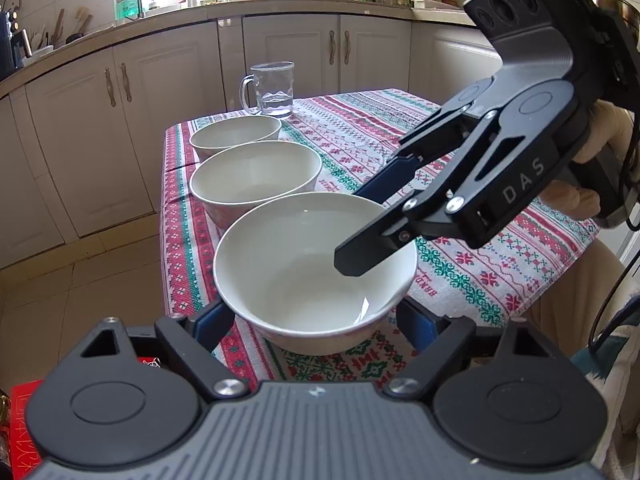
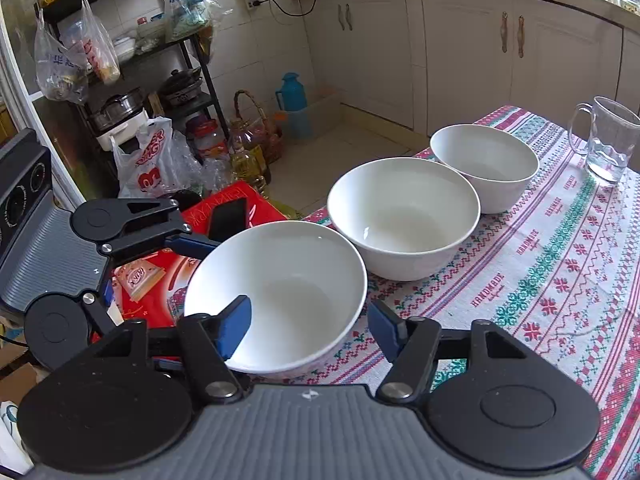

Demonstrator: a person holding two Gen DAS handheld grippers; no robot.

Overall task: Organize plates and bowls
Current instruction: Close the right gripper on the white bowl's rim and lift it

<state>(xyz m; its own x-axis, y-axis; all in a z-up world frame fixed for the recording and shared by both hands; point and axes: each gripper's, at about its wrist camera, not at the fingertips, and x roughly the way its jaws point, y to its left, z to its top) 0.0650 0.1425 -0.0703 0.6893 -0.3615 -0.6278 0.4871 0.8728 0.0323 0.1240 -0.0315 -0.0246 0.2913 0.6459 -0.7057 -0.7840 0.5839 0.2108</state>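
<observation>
While sitting at the near corner of the table (image 2: 560, 264) with its embroidered red-green-white cloth, nearest glossy white ceramic bowl (image 1: 316, 276) heading a row with two more white bowls (image 1: 256, 176). Left tool (image 1: 316, 320) spreading wide around its base, barely apart. Right tool (image 2: 308, 332) straddling the rim, one pad inside, not clamping. Clear glass mug (image 1: 274, 90) standing beyond.

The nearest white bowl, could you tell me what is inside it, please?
The nearest bowl holds no food. One finger of the right gripper reaches over the rim inside it, the other stays outside. That finger covers part of the inner wall.
</observation>
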